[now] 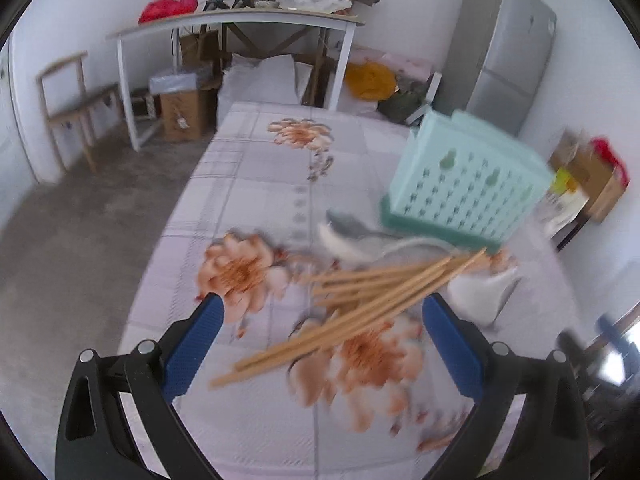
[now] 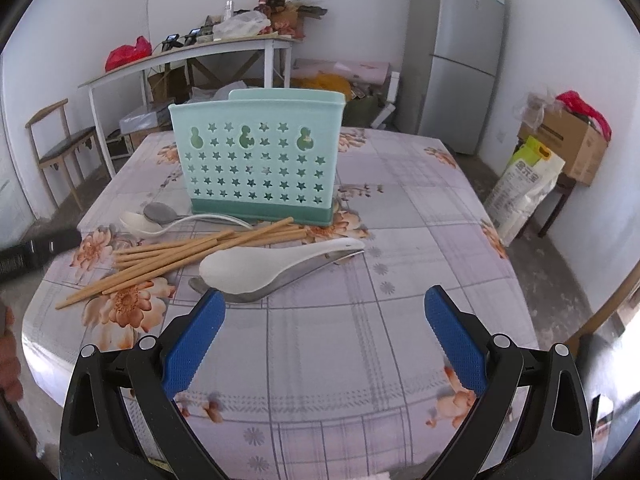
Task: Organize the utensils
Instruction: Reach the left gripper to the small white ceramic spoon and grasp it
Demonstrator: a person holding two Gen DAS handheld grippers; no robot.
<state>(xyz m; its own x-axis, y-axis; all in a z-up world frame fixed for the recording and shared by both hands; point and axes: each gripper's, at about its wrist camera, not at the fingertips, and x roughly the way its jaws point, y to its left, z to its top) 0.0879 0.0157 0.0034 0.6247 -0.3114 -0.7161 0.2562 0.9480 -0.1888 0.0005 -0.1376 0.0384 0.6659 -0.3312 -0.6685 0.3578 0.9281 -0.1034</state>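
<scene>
Hovering wide open, left tool point(image 1: 320, 344) is nearest the chopsticks point(image 1: 360, 304), which run diagonally between its fingers

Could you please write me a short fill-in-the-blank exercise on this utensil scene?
1. The holes in the green utensil holder are mostly shaped like ____.
2. The chopsticks lie loose on the ____.
3. The large white spoon rests on a ____ spoon.
4. Both the left claw and right claw are ____.

Missing: stars; tablecloth; metal; open

Blurred view: wide-apart jaws hover over chopsticks point(image 1: 360, 304), with what seems a mint utensil holder point(image 1: 468, 184) beyond.
</scene>
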